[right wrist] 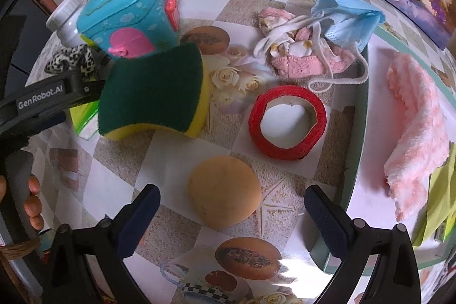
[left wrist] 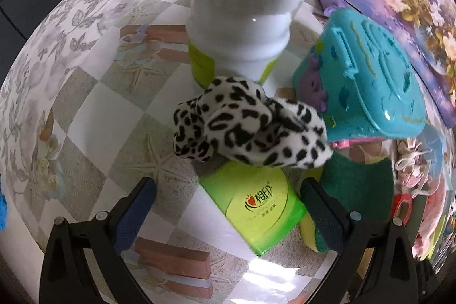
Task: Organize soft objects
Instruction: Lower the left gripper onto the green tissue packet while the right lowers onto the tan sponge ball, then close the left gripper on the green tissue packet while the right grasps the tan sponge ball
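Soft objects: being seen spread over a patterned tablecloth [right wrist: 287, 178], in front of both tongs.
Left tongs [left wrist: 228, 207]: being held wide open, with nothing between the fingers [left wrist: 134, 215].
Spotted scrunchie [left wrist: 250, 121]: lying just ahead of the left tongs, roughly centred between the fingers, touching the foot of a white-capped bottle [left wrist: 245, 16] standing behind it.
Green tissue pack [left wrist: 256, 207]: lying flat between the left tongs' fingers, partly under the scrunchie.
Teal plastic box [left wrist: 362, 76]: being seen tilted, ahead and to the right of the left tongs, just beside the scrunchie.
Green-and-yellow sponge [right wrist: 154, 93]: lying ahead and to the left of the right tongs, against the teal box; in the left wrist view it is sitting just past the right finger.
Right tongs [right wrist: 230, 218]: being held wide open, gripping nothing.
Tan round sponge [right wrist: 225, 190]: resting on the cloth just ahead of the right tongs, between the fingertips [right wrist: 325, 215] but touching neither.
Red ring [right wrist: 287, 121]: lying flat farther ahead, slightly right of centre.
Pink cloth [right wrist: 302, 59] and blue face mask [right wrist: 344, 19]: lying tangled together well ahead of the right tongs, the white straps trailing toward the ring.
Pink fluffy towel [right wrist: 413, 138]: lying to the right of the right tongs, on a pale tray [right wrist: 356, 116] with a greenish rim.
Hand [right wrist: 31, 201]: showing partly at the left edge of the right wrist view, on the left tongs' handle.
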Demonstrator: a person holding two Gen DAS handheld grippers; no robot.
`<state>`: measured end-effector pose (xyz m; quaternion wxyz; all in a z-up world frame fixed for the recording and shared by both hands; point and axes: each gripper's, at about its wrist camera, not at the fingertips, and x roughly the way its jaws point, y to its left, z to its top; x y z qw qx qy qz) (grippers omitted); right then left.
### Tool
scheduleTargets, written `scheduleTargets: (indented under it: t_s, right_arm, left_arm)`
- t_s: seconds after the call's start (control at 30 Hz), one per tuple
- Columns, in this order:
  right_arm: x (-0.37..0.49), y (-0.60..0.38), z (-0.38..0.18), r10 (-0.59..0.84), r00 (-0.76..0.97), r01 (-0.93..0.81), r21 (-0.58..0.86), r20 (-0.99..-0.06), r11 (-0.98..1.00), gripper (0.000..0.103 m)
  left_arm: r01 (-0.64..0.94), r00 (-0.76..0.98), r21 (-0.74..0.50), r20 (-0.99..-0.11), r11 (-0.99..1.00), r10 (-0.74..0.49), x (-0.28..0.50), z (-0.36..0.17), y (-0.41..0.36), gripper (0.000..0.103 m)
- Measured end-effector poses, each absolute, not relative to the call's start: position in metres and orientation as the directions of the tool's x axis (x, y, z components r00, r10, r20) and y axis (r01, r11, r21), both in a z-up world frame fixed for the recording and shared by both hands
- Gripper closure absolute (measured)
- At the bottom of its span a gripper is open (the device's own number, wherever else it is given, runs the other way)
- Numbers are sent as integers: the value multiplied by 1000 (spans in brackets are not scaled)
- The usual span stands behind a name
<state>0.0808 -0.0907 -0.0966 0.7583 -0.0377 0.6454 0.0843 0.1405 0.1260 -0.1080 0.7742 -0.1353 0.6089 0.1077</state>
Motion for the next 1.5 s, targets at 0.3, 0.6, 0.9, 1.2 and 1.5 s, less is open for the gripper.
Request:
scheduleTargets:
  t_s: [0.3,0.6,0.9,1.2,1.5]
  right_arm:
    - [79,-98,-106,39,157,-171,12,-987,985,17]
    - [72,-101,-99,40,172,-179,9,-984,984,35]
    - [61,-93,-92,28,185,-186,-7,-982,983,49]
    - [51,-98,-85,67,178,-162,38,-982,986,50]
    - [50,-116,-46,76,255,-92,54,-964,994,50]
  left_arm:
    - [-303,245,-87,-970,949,-11,125,-104,127,7]
    - [-235,254,-112,-966,966,-50,105,-97,113,31]
    - [-193,254,-116,-965,974,-64,91,-92,100,47]
    - [-196,246,-137,-965,971,-87,63,-91,88,48]
    - [-159,307,-137,-948,978,-83,31,-49,60,50]
